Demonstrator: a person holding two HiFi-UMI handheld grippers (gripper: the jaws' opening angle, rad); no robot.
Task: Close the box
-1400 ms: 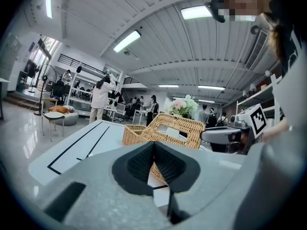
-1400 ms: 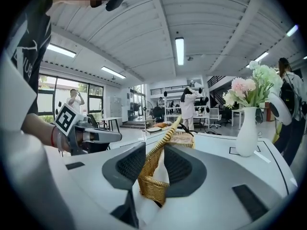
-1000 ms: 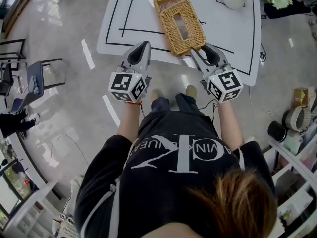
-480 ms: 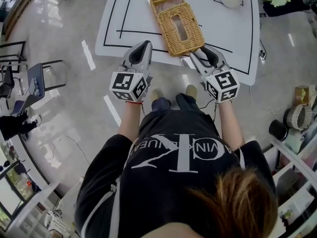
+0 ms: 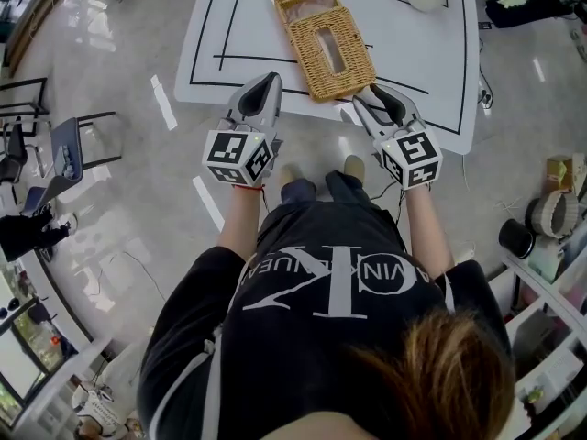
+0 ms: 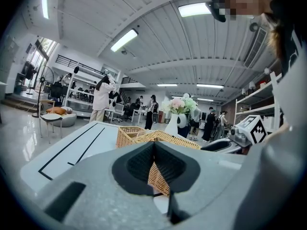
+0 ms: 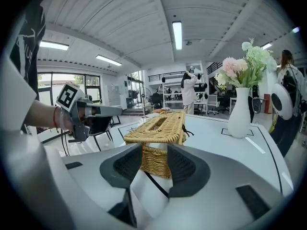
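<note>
- Now that the lid [image 7: 158, 124] lies down on the box [image 5: 328, 49], the right gripper [image 7: 154, 147] hangs just off the box's near end with its jaws wide and empty. It has let go, I'd say, because the lid needs no more carrying.
- The box sits slantwise by the middle of the tabletop's [image 5: 417, 58] near edge. The vase [image 7: 240, 111] is well apart, toward the right edge.
- The left gripper [image 6: 153, 143] is clenched on nothing, tips together, at the near edge left of the box. It looks parked clear of the lid's swing.
- Against the earlier frames, the lid was up on a slant with its rim pinched in the right jaws. Those jaws have just been opening, and now nothing is between them, with wicker only beyond the tips.
- The left gripper has barely shifted.
- The closing looks done or nearly so, but I can't tell whether the lid is fully flush.
</note>
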